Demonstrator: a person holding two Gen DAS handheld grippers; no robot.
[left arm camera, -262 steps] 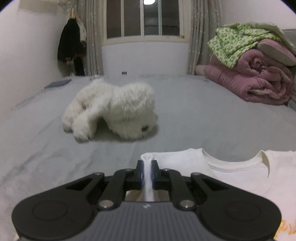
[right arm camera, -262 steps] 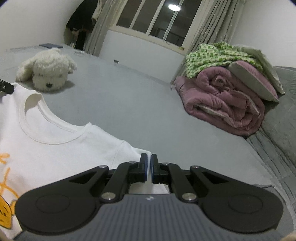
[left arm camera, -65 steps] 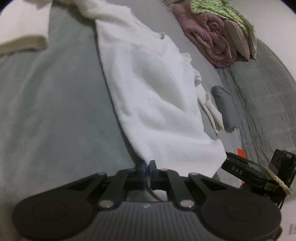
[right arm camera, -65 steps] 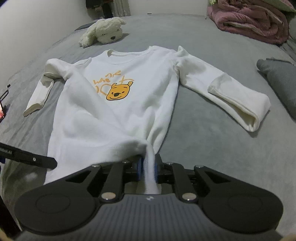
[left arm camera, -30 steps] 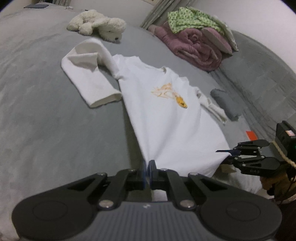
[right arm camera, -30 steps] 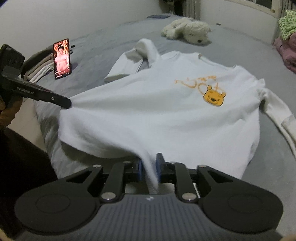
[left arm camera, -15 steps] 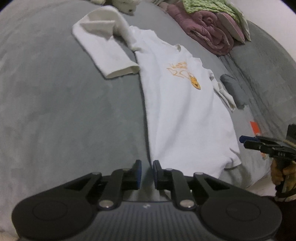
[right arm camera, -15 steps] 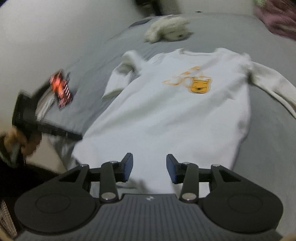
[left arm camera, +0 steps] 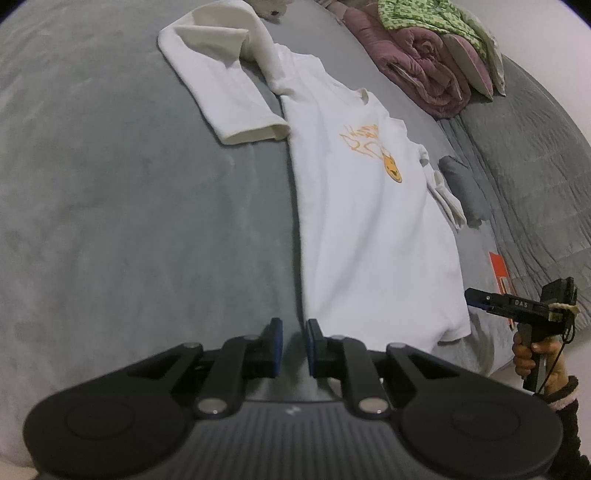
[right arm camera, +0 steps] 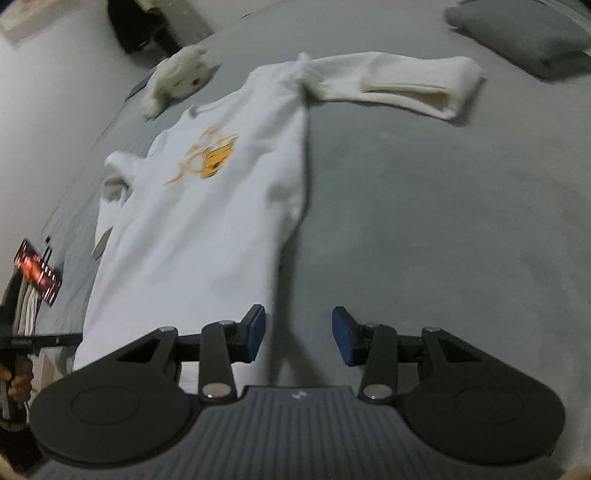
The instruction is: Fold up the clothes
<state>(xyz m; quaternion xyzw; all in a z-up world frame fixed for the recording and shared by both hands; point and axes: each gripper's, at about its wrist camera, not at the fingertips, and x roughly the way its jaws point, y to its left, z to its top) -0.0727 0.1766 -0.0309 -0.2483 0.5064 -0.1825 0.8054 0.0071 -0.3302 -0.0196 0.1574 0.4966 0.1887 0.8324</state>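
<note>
The sweatshirt (left arm camera: 373, 236) lies flat, face up, on the grey bed (left arm camera: 129, 221), its hem nearest both cameras. The left gripper (left arm camera: 294, 345) hovers at the hem's corner, fingers a little apart with nothing between them. The right gripper (right arm camera: 297, 334) hangs just beside the opposite hem corner, fingers wider apart and empty, having just been opening. Farther off, each sleeve is folded back on itself; beyond the collar rests a white plush toy (right arm camera: 177, 74).

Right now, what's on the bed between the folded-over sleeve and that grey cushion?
In the right wrist view, nothing: only bare grey bedcover separates the sweatshirt's sleeve from the grey cushion.
</note>
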